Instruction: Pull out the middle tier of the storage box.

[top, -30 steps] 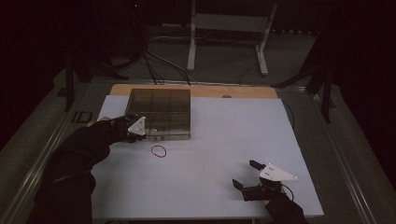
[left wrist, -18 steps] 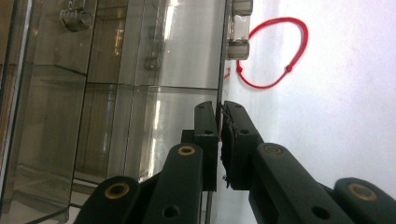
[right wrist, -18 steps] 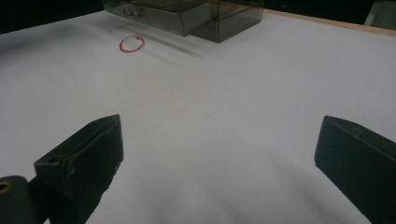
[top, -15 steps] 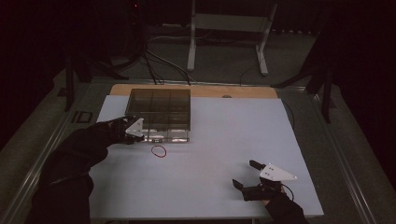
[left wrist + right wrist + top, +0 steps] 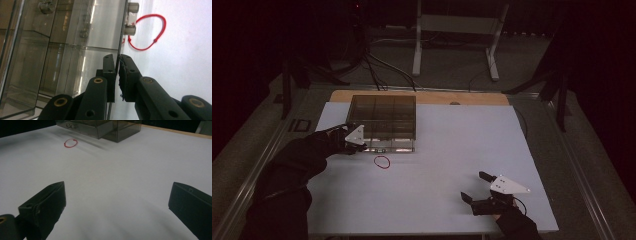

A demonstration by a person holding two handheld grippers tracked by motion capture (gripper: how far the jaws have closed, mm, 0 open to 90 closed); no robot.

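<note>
Where dim, box [image 5: 383,120] compartments unclear, left tool [image 5: 117,65] pinching lid edge [image 5: 119,45]

I find no writing to read anywhere here: no label, brand, number or sign. The smoky clear box [image 5: 383,121] at my left jaws carries no lettering on its walls or its small round fittings, the red band [image 5: 382,162] is plain, the white counter [image 5: 452,165] is unmarked, and the grey plates on my grippers show only small holes, no print that I can make out.
</note>
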